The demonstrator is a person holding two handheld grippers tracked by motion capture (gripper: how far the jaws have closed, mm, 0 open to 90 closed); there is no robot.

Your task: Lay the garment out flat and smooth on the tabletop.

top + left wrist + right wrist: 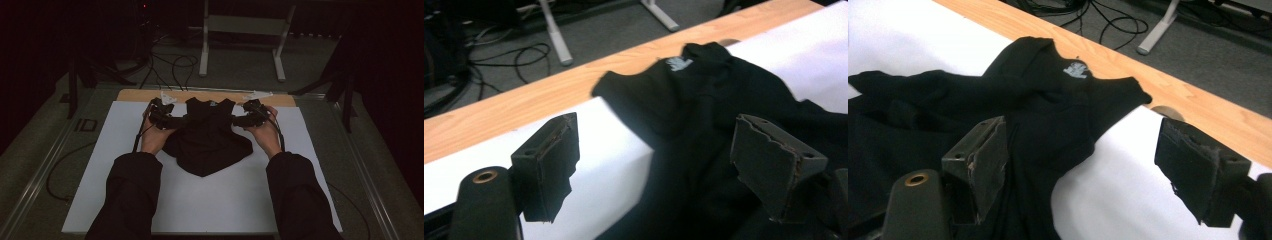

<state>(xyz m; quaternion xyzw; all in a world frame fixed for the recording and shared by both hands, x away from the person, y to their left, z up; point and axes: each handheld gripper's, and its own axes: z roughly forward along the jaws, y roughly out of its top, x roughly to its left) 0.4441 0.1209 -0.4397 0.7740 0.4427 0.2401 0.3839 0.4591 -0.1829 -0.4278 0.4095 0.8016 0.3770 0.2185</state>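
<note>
**Inspector:** Sleeves and forearms enter nearest the lens; ahead of them lies the black top (207, 135), crumpled on the white sheet (210, 200) of the counter (140, 95), its neckline toward the far wooden edge and its lower end bunched to a point toward the person.

**Assistant:** Handling?

**Inspector:** Judged light, limp and non-slippery. It will sag and fold wherever unsupported; no breakage risk. Best hold: one shoulder strap per side, pinching a doubled layer of cloth near the armhole.

**Assistant:** Claw state?

**Inspector:** Left claw (654, 165) spread, one jaw over bare sheet, the other over fabric, nothing pinched. Right claw (1083, 170) likewise spread, straddling the garment's edge, pads not pressing.

**Assistant:** Risks?

**Inspector:** Catching a single layer, so the cloth slips out or drags unevenly. Pale neck label (1076, 69) marks the centre.
</note>
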